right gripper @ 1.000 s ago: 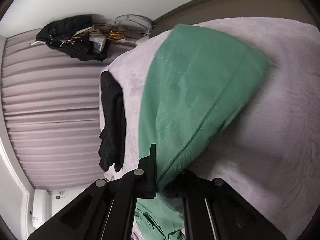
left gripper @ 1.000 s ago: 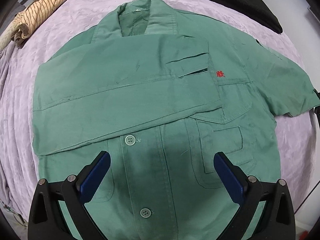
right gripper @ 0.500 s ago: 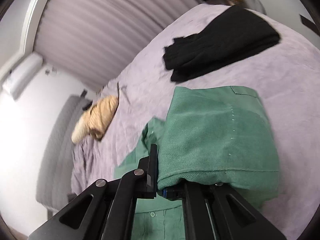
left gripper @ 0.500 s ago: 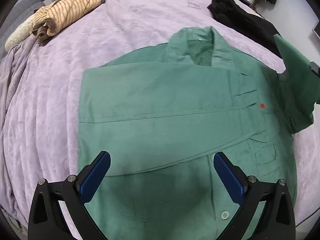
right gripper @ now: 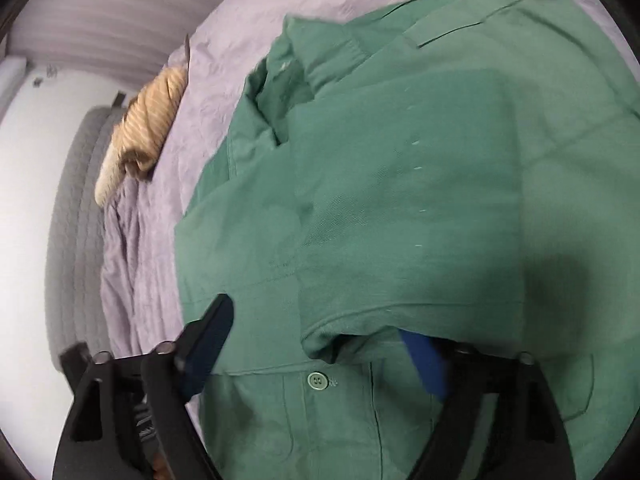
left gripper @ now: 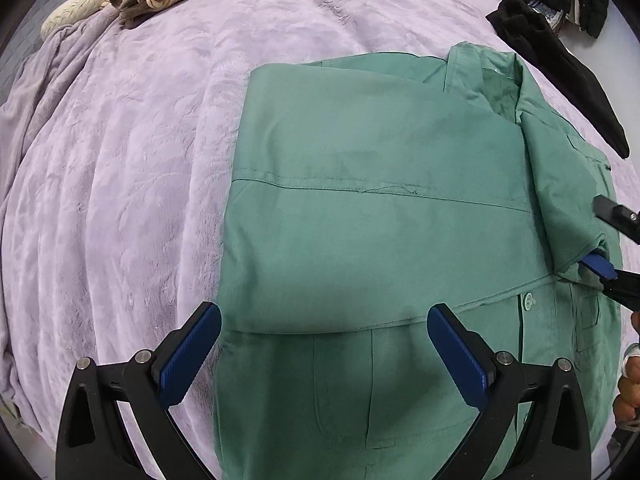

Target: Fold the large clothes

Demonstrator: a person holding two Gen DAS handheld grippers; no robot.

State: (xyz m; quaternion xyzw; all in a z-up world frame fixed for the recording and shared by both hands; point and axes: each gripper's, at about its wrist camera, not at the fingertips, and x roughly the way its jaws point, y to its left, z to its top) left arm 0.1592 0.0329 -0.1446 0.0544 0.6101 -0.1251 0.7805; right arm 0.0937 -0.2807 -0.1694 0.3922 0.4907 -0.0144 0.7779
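Lilac plush bedspread (left gripper: 132, 168) carries my green work shirt (left gripper: 380, 216), soft and limp. Left gripper (left gripper: 324, 354) hovers spread; right gripper (right gripper: 320, 354) spread, sleeve (right gripper: 420, 216) draped over one finger. I'd pinch hems.

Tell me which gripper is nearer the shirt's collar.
Right. The right gripper sits at the folded sleeve's edge, below the collar on the shirt's right side. The left gripper hovers open over the lower front, farther down.
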